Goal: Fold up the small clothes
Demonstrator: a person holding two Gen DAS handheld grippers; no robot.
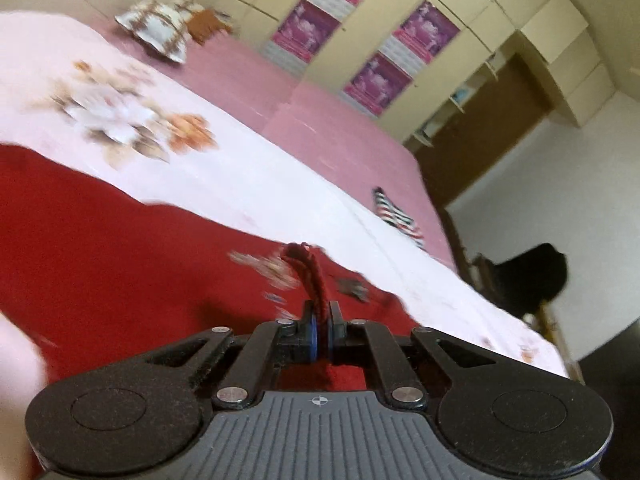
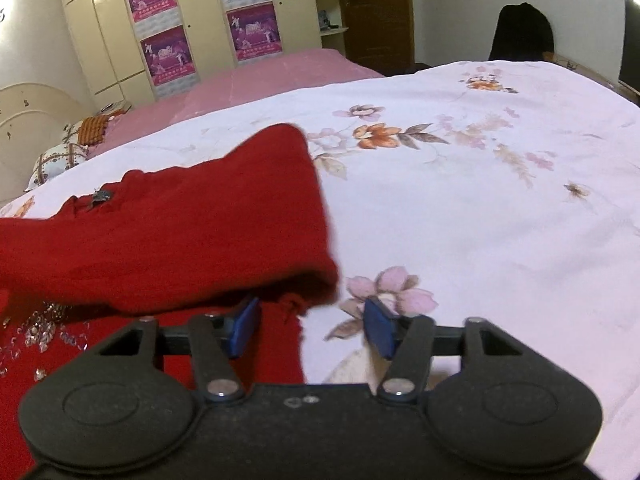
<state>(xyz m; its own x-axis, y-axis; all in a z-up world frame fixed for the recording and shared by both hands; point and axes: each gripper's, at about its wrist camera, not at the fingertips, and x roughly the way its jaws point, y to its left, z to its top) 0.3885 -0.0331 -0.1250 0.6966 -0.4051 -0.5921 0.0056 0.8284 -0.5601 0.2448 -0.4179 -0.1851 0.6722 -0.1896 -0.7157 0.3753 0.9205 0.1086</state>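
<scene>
A small red knit sweater lies on a white floral bedsheet. My left gripper is shut on a fold of the sweater's edge, which sticks up between the blue pads. In the right wrist view the sweater has one sleeve folded over its body, with sequin decoration at the lower left. My right gripper is open just above the sweater's right edge and the sheet; the left pad is over red fabric, the right pad over the sheet.
A striped folded garment lies near the far bed edge. Pillows sit at the headboard on a pink mattress cover. Wardrobes with posters line the wall. A dark chair stands beyond the bed.
</scene>
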